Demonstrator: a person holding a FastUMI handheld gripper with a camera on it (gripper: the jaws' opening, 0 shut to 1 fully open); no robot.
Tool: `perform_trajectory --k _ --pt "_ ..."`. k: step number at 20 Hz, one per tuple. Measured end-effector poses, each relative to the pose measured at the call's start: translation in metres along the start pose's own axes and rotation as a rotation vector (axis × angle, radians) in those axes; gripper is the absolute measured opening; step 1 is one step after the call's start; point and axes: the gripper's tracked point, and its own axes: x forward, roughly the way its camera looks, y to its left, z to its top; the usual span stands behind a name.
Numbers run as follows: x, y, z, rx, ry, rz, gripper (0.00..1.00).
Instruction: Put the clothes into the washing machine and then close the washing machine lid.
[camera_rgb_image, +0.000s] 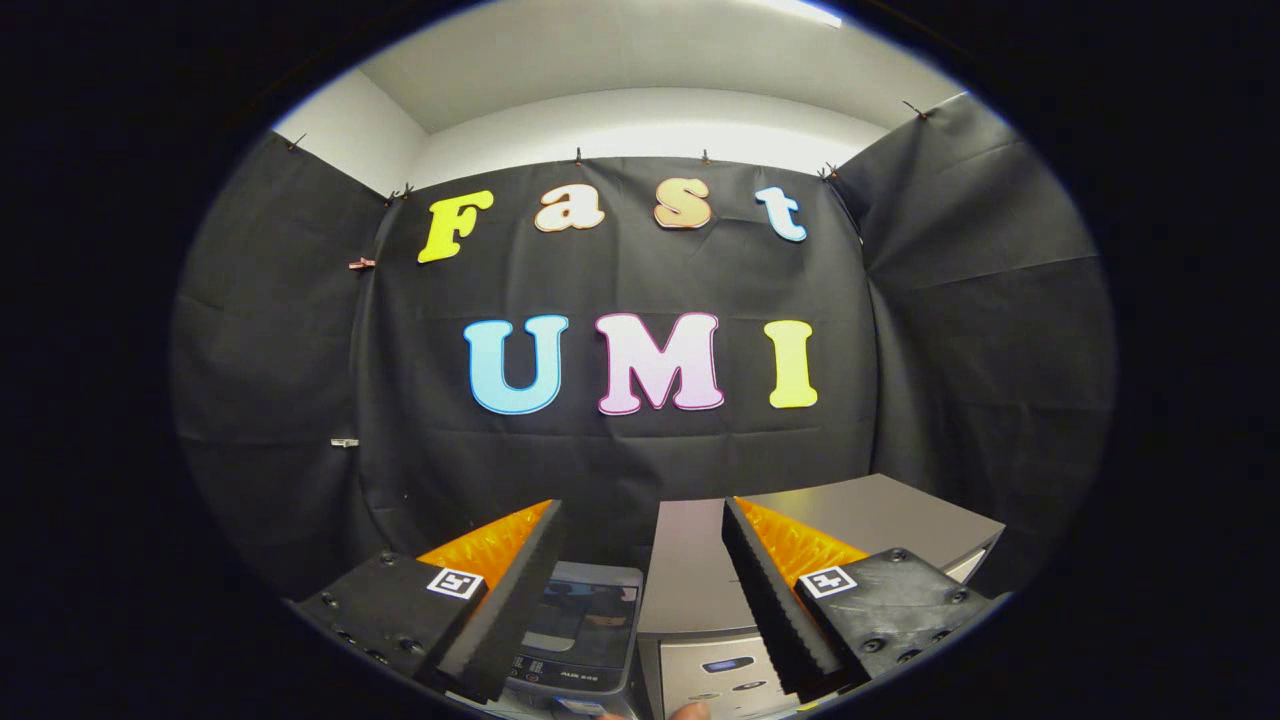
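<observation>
My tongs (640, 520) hang released, gripping nothing; just beyond and below them sits a grey washing machine (700, 640), lid (585, 625) visible between them.

Gripper-mounted, facing booth wall (640, 450), above fingers (520, 570)

Washing machine (700, 560) partly hidden behind the parted tongs (640, 600), lower body cut off.

One washing machine (700, 560), one lid (585, 625), one fingertip (690, 711)
</observation>
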Motion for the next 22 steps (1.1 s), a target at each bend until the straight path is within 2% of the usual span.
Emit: perform_trajectory --k 22 --pt "-0.0065 0.0003 0.0016 0.0 -0.003 -0.003 0.99"
